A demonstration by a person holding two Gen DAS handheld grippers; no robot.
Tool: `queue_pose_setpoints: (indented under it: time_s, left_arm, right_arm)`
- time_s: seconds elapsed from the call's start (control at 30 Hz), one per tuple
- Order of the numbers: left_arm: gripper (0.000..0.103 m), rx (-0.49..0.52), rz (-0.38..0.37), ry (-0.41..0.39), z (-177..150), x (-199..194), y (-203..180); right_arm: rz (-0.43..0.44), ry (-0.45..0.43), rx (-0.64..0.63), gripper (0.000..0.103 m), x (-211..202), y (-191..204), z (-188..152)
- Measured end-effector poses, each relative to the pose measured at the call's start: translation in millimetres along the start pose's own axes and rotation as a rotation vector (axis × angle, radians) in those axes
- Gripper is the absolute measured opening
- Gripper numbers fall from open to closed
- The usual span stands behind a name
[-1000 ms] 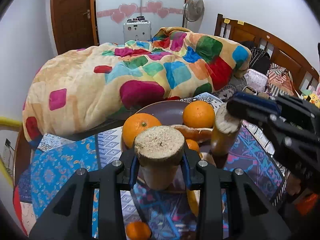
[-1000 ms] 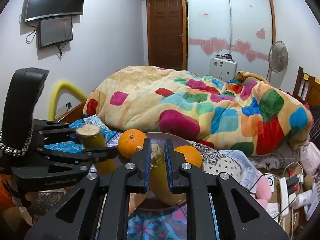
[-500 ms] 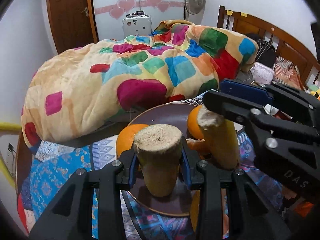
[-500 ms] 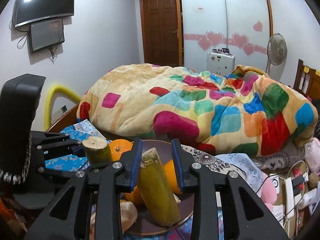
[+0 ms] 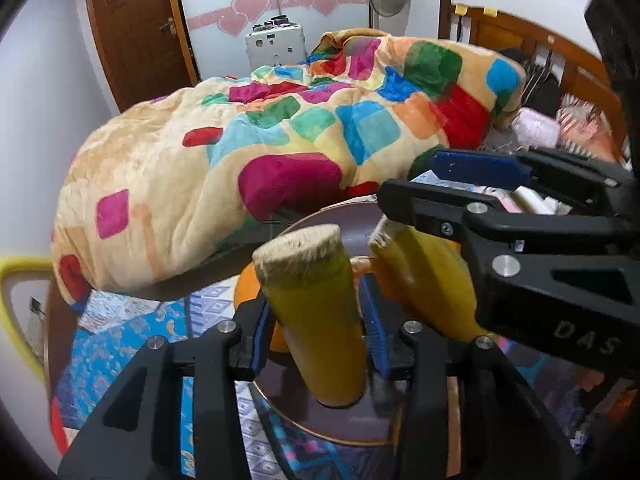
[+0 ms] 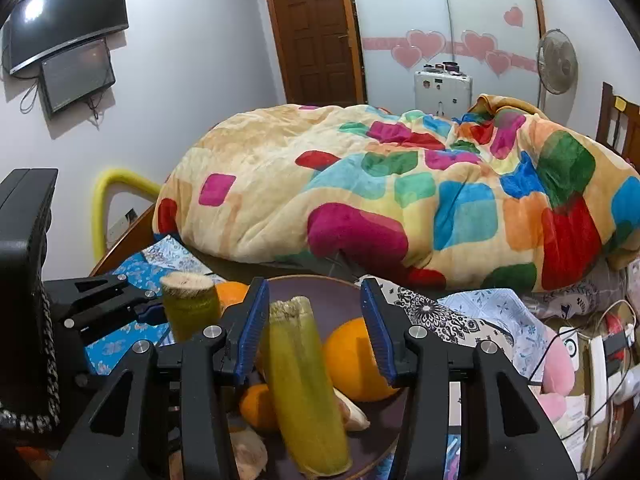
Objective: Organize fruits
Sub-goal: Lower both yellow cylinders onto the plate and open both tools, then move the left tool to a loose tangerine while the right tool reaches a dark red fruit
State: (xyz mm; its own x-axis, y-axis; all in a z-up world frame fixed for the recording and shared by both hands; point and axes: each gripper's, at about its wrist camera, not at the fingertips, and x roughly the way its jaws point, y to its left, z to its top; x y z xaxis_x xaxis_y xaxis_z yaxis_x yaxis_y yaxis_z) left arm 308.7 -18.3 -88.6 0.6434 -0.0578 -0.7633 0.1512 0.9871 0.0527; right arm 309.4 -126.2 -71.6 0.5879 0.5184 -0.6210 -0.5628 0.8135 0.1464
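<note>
Both sugarcane pieces stand on the brown plate (image 6: pixel 320 292), oranges at twelve o'clock; right gripper (image 6: pixel 314 328) just released its stiff, smooth-skinned cane (image 6: pixel 300 384); left gripper (image 5: pixel 318 334) loosening around the thicker cane (image 5: pixel 316 320); regrip mid-length

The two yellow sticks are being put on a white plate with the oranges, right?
Not white: the plate is dark brown, as the right wrist view shows. Both yellow sticks do stand on it with the oranges, and the jaws have just been opening around them.
</note>
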Motion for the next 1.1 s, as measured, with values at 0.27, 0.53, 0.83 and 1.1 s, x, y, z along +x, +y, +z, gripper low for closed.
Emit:
queue_pose_setpoints:
  time_s: [0.27,0.53,0.83,1.1]
  left_arm:
    - [0.047,-0.002,0.008,-0.049,-5.6,-29.8,-1.3]
    - [0.049,-0.048,-0.004,-0.089,-28.0,-73.8,8.6]
    - [0.052,-0.082,-0.009,-0.082,-70.9,-101.3,19.7]
    - [0.052,-0.112,-0.001,-0.009,-112.2,-88.4,31.3]
  right_arm:
    - [-0.013,-0.038,-0.004,0.044,-28.8,-2.1,-4.8]
    - [-0.056,-0.061,-0.041,0.044,-71.2,13.9,-22.2]
    - [-0.062,-0.060,-0.057,0.046,-97.6,41.0,-59.6]
    - [-0.060,-0.020,-0.059,0.048,-96.2,52.7,-90.9]
